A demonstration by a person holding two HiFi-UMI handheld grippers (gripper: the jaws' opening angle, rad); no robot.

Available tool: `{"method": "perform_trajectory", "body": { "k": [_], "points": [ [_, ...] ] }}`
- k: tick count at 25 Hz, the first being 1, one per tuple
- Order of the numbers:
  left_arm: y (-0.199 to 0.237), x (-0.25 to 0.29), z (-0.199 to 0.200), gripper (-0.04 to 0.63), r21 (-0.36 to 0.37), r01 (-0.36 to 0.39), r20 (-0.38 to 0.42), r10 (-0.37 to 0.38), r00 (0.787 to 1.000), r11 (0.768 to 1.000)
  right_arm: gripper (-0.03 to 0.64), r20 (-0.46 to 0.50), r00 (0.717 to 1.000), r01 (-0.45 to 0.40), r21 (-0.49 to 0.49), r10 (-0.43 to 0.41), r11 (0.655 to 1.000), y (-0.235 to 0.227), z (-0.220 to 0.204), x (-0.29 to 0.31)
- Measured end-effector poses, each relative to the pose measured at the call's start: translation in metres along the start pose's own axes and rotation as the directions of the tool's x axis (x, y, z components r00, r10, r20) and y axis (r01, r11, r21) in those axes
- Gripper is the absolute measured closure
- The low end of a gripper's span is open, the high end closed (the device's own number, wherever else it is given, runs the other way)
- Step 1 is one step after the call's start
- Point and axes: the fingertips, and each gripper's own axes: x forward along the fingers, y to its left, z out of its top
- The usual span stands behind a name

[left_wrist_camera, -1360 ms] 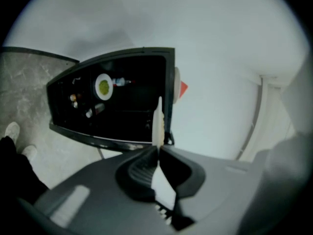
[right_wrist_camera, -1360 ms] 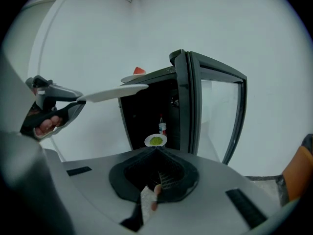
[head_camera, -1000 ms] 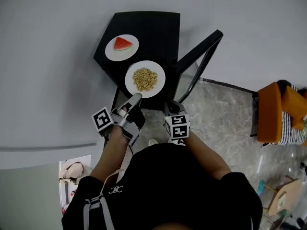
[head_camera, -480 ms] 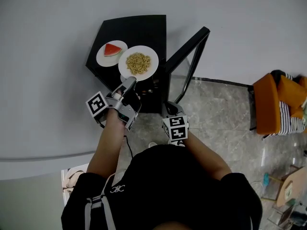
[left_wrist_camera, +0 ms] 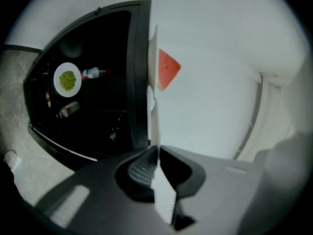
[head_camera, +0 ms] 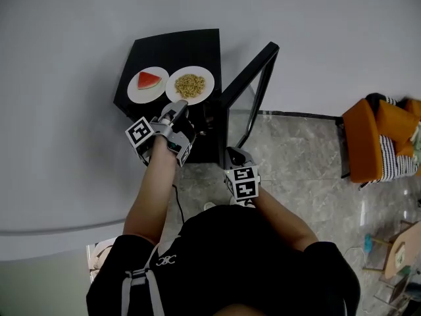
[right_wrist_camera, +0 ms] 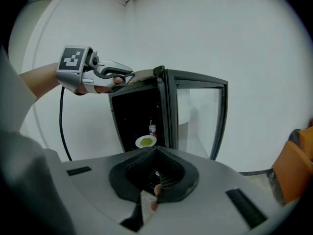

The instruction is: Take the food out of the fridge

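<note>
Moved since a second ago: left gripper [head_camera: 176,105] and plate of yellowish food [head_camera: 190,85], from in front of the fridge [head_camera: 197,45] up and back to its top; right gripper [head_camera: 235,155] about where it was.
Left fingers: clamped nearly shut on near rim of plate of yellowish food; plate edge-on between them in left gripper view.
Plate of yellowish food: over the fridge top, just beside watermelon plate [head_camera: 140,92]; resting or still lifted, cannot tell.
Watermelon plate: on fridge top, left of the other plate in head view; one red watermelon wedge [head_camera: 149,80] on it.
Right fingers: closed together, nothing between them; held low in front of the fridge, aimed at its open inside.
Fridge: small, black, against white wall; glass door [head_camera: 253,78] swung wide open to the right.
Inside fridge: plate of green food [right_wrist_camera: 145,141] on a shelf, red-labelled bottle [right_wrist_camera: 152,129] just behind it; other items too dark to name.
Floor: grey marbled tile [head_camera: 302,170].
Background: orange chair [head_camera: 375,140] far right, well apart from fridge.
</note>
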Motion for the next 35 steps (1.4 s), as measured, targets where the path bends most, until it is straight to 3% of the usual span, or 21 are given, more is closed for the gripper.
{"method": "perform_trajectory", "body": {
  "k": [9,13,17,22,25,27,29,33,35],
  "points": [
    [0.001,0.006,0.005,0.576,-0.018,0.023,0.016,-0.023,1.000,1.000,0.623,0.005,1.000,0.023,0.017,-0.023,1.000,-0.004,-0.006,-0.009],
    [-0.003,0.008,0.008,0.557,-0.002,0.069,0.047,-0.068,0.997,0.998,0.623,0.001,1.000,0.018,0.026,-0.018,0.999,-0.005,-0.008,-0.007],
    [-0.001,0.006,0.009,0.485,0.016,0.093,0.049,-0.093,0.994,0.996,0.623,-0.010,1.000,0.011,0.025,-0.011,1.000,-0.005,-0.010,-0.004],
    [-0.009,-0.003,0.007,0.445,0.084,0.122,0.043,-0.126,0.991,0.989,0.623,-0.017,1.000,-0.009,0.020,0.010,1.000,-0.003,-0.012,0.002],
    [-0.011,-0.017,0.001,0.481,0.198,0.096,0.028,-0.104,0.994,0.975,0.623,-0.021,0.999,-0.024,0.014,0.024,1.000,0.001,-0.013,0.003],
    [-0.005,-0.030,-0.001,0.570,0.318,0.035,0.038,-0.049,0.998,0.948,0.623,-0.019,0.999,-0.034,0.009,0.034,0.999,0.004,-0.012,0.003],
    [0.005,-0.041,-0.001,0.595,0.444,-0.035,0.052,0.013,0.999,0.895,0.623,-0.011,0.999,-0.041,0.002,0.041,0.999,0.007,-0.008,0.005],
    [0.023,-0.060,-0.006,0.597,0.647,-0.129,0.080,0.101,0.992,0.751,0.623,0.011,0.998,-0.064,-0.005,0.064,0.998,0.013,0.002,0.005],
    [0.027,-0.067,-0.010,0.597,0.736,-0.168,0.104,0.136,0.985,0.656,0.623,0.019,0.997,-0.075,-0.006,0.075,0.997,0.017,0.007,0.005]
  ]
}}
